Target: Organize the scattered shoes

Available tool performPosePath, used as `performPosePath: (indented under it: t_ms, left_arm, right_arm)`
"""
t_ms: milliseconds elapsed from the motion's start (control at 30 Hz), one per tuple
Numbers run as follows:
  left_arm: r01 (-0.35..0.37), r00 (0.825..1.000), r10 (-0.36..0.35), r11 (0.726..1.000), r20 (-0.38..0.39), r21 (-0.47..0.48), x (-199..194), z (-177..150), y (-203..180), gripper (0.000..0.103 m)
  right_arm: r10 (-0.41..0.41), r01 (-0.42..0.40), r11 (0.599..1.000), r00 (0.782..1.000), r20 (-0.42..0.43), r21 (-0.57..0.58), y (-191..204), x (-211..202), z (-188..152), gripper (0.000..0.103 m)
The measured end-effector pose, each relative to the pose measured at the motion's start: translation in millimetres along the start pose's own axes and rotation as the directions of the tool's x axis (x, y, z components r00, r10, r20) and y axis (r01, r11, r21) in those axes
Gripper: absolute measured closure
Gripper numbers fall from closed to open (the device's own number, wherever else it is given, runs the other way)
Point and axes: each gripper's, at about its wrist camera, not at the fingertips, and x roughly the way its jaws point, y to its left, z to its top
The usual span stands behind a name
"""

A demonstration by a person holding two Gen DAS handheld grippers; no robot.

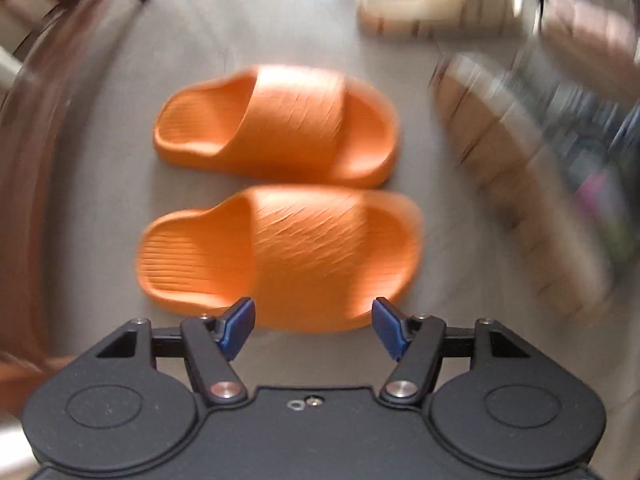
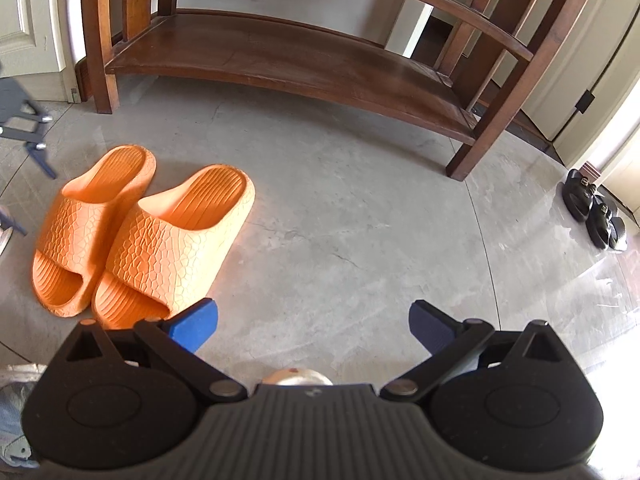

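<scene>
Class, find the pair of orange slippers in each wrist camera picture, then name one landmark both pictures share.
Left wrist view: the orange slippers lie side by side at the centre, just beyond the left gripper, its jaws open.
Right wrist view: the orange slippers sit at the left, beyond the right gripper's left finger.
Shared landmark: the grey concrete floor under the pair.

matt textured orange foam slides (image 2: 140, 236)

Beige slipper (image 1: 432, 4) and surroundings motion-blurred; top edge-cropped.
</scene>
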Motion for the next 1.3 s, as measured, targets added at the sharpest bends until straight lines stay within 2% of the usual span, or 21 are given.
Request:
performPosePath:
  t_ms: [67, 167, 233, 300, 333, 400, 467, 600, 667, 733, 800, 833, 867, 933, 967, 1000, 1100, 1167, 1233, 1300]
  left_arm:
    - [0.111, 0.988, -0.105, 0.992, 0.116, -0.054, -12.9, -1.5, -19.0, 0.039]
    - [0.174, 0.968, -0.168, 0.985, 0.186, -0.017, -19.8, 5.9, -36.5, 0.039]
    - [0.241, 0.942, -0.237, 0.970, 0.236, 0.013, -22.0, 14.8, -45.6, 0.039]
    - [0.277, 0.921, -0.271, 0.961, 0.279, 0.019, -19.9, 22.9, -53.9, 0.039]
    - [0.277, 0.918, -0.270, 0.961, 0.291, 0.016, -17.4, 25.1, -59.1, 0.039]
    - [0.254, 0.925, -0.240, 0.967, 0.295, -0.011, -9.0, 27.4, -69.0, 0.039]
    - [0.212, 0.948, -0.179, 0.972, 0.264, -0.100, 4.9, 26.5, -76.3, 0.039]
    - [0.241, 0.957, -0.171, 0.920, 0.235, -0.310, 19.6, 5.3, -81.9, 0.039]
    - [0.201, 0.963, -0.115, 0.909, 0.242, -0.365, 23.6, -10.6, -85.0, 0.034]
    - [0.192, 0.960, -0.073, 0.876, 0.271, -0.443, 20.2, -25.6, -80.1, 0.032]
    - [0.093, 0.958, 0.064, 0.853, 0.279, -0.514, 5.4, -42.0, -73.4, 0.030]
    - [0.005, 0.954, 0.156, 0.847, 0.257, -0.531, -1.3, -47.5, -74.3, 0.033]
    - [-0.094, 0.941, 0.252, 0.837, 0.228, -0.539, -7.7, -51.8, -76.9, 0.039]
    - [-0.147, 0.928, 0.309, 0.818, 0.209, -0.556, -18.3, -60.0, -79.1, 0.042]
    - [-0.160, 0.921, 0.334, 0.792, 0.199, -0.589, -26.9, -65.7, -80.2, 0.043]
    - [-0.135, 0.920, 0.330, 0.772, 0.210, -0.621, -34.6, -71.0, -82.3, 0.041]
    - [-0.022, 0.914, 0.301, 0.706, 0.271, -0.708, -52.2, -84.3, -92.7, 0.041]
    - [0.060, 0.909, 0.267, 0.674, 0.319, -0.736, -54.5, -88.7, -104.5, 0.041]
    - [0.135, 0.906, 0.230, 0.641, 0.357, -0.756, -51.3, -91.2, -116.1, 0.041]
    - [0.216, 0.896, 0.195, 0.597, 0.400, -0.773, -43.7, -90.1, -134.2, 0.041]
  right_arm:
    - [-0.006, 0.006, 1.000, 1.000, -0.010, -0.001, 1.9, -4.9, -5.8, 0.000]
    - [-0.015, 0.015, 1.000, 0.999, -0.029, 0.001, 4.3, -11.2, -14.2, 0.000]
    - [-0.037, 0.036, 0.999, 0.998, -0.046, -0.009, 8.8, -18.0, -21.4, 0.000]
    - [-0.053, 0.052, 0.999, 0.997, -0.063, -0.013, 11.5, -25.7, -26.6, 0.000]
    - [-0.060, 0.059, 0.998, 0.995, -0.076, -0.015, 13.2, -31.9, -29.7, 0.000]
    - [-0.075, 0.073, 0.997, 0.992, -0.099, -0.024, 14.5, -47.4, -35.2, 0.000]
    - [-0.102, 0.096, 0.994, 0.988, -0.112, -0.057, 14.9, -66.0, -39.5, 0.000]
    - [-0.174, 0.150, 0.975, 0.975, -0.138, -0.164, 19.5, -97.2, -43.9, 0.000]
    - [-0.179, 0.148, 0.966, 0.974, -0.138, -0.211, 20.2, -101.8, -42.8, 0.000]
    - [-0.179, 0.139, 0.953, 0.975, -0.129, -0.270, 22.1, -92.2, -35.9, 0.000]
    - [-0.154, 0.117, 0.954, 0.981, -0.118, -0.275, 24.3, -78.0, -24.5, 0.000]
    - [-0.138, 0.108, 0.957, 0.986, -0.098, -0.267, 27.8, -70.1, -16.1, 0.000]
    - [-0.124, 0.098, 0.959, 0.989, -0.084, -0.266, 31.5, -67.1, -11.5, 0.000]
    - [-0.063, 0.052, 0.954, 0.998, -0.025, -0.296, 47.0, -63.7, -3.0, 0.000]
    - [-0.037, 0.035, 0.947, 0.999, 0.000, -0.319, 54.7, -63.5, -1.0, 0.000]
    - [0.007, 0.007, 0.927, 0.999, 0.035, -0.376, 67.4, -64.2, -1.2, 0.000]
    - [0.066, -0.020, 0.897, 0.994, 0.090, -0.441, 85.6, -61.4, -2.7, 0.000]
    - [0.118, -0.067, 0.901, 0.988, 0.094, -0.429, 91.3, -56.8, -2.3, 0.000]
    - [0.207, -0.158, 0.907, 0.975, 0.085, -0.389, 93.8, -50.3, -2.4, 0.000]
    - [0.234, -0.175, 0.897, 0.967, 0.100, -0.405, 96.5, -48.0, -6.0, 0.000]
